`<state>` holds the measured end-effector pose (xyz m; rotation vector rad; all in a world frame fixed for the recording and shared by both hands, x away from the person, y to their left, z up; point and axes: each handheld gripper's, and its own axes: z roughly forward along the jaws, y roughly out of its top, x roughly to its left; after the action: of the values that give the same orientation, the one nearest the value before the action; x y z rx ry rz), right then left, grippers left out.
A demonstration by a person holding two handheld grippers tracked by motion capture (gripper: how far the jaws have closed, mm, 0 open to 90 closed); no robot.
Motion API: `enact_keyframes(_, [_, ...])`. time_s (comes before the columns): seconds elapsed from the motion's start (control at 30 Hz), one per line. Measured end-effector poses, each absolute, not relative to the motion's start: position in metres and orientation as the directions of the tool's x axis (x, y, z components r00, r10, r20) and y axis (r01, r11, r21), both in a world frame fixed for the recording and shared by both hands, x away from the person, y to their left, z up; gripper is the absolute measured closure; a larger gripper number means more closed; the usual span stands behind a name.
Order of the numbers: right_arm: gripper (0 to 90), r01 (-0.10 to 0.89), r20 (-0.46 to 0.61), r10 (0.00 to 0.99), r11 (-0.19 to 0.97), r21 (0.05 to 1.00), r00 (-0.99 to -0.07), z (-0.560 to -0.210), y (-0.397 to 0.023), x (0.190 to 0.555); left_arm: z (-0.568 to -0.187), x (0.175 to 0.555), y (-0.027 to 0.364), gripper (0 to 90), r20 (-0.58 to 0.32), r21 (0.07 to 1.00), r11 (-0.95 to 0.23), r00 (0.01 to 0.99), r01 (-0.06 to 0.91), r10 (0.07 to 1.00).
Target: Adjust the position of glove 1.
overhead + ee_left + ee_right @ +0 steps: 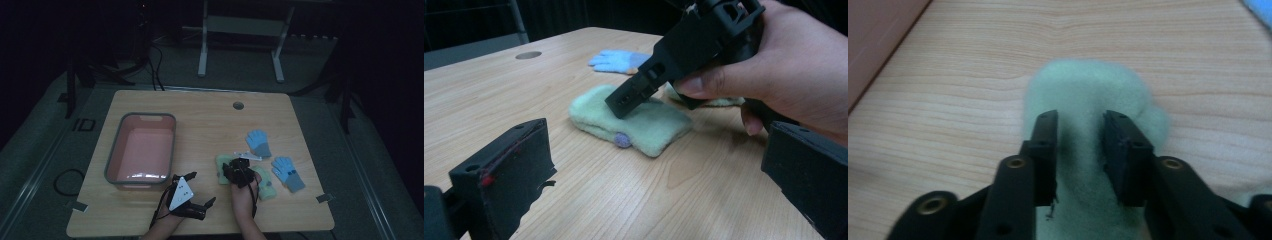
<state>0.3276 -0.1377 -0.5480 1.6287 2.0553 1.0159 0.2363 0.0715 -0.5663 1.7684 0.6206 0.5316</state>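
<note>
A pale green mitten (222, 162) (644, 125) (1083, 80) lies flat on the wooden table (200, 115), with a small purple dot near its edge. My right gripper (234, 169) (1080, 117) points down onto it; its jaws stand a little apart with green fabric showing in the gap, and I see no squeeze on it. A hand holds that gripper (644, 85) tilted over the mitten. My left gripper (202, 187) (656, 145) rests low near the table's front edge, jaws wide open and empty, aimed at the mitten.
A second green mitten (267, 189) lies just right of the right hand. Two blue gloves (258, 141) (288, 172) lie farther right. A pink basin (115, 150) with a grey rim stands at the left. A round cable hole (238, 105) sits near the far edge.
</note>
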Motion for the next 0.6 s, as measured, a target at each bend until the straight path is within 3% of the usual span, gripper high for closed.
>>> enact_keyframes(0.33, [58.3, 0.665, 0.137, 0.91, 0.176, 0.725, -0.391, -0.521, -0.144, 0.33, -0.566, 0.237, 0.071, 0.2, 0.045, 0.961, -0.235, 0.759, 0.144, 0.65])
enact_keyframes(0.6, [60.7, 0.591, 0.038, 0.844, 0.343, 0.73, -0.536, -0.499, -0.152, 0.336, -0.566, 0.236, 0.07, 0.2, 0.049, 0.962, -0.235, 0.758, 0.139, 0.651])
